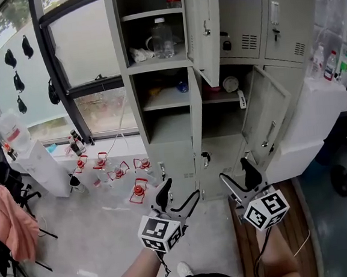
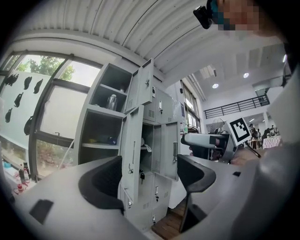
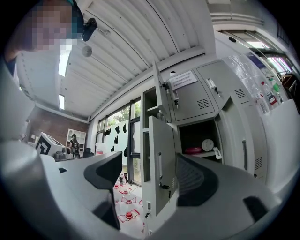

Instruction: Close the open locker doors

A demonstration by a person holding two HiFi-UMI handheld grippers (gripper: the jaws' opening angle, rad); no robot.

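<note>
The grey locker block (image 1: 216, 71) stands straight ahead. Three doors hang open: an upper door (image 1: 203, 24), a middle door seen edge-on (image 1: 196, 112), and a right middle door (image 1: 272, 111) swung to the right. The open shelves hold a clear bottle (image 1: 162, 38) and small items. My left gripper (image 1: 179, 194) and right gripper (image 1: 237, 174) are held low in front of the lockers, well short of them, both open and empty. In the left gripper view the left gripper (image 2: 147, 180) frames the lockers (image 2: 140, 140). In the right gripper view the right gripper (image 3: 150, 178) frames the middle door (image 3: 159, 164).
Red-capped water jugs (image 1: 139, 189) lie on the floor left of the lockers, below the window. A white cabinet (image 1: 316, 110) stands close to the right door. A chair with pink cloth (image 1: 12, 227) is far left. A wooden floor strip (image 1: 290, 233) runs under my right gripper.
</note>
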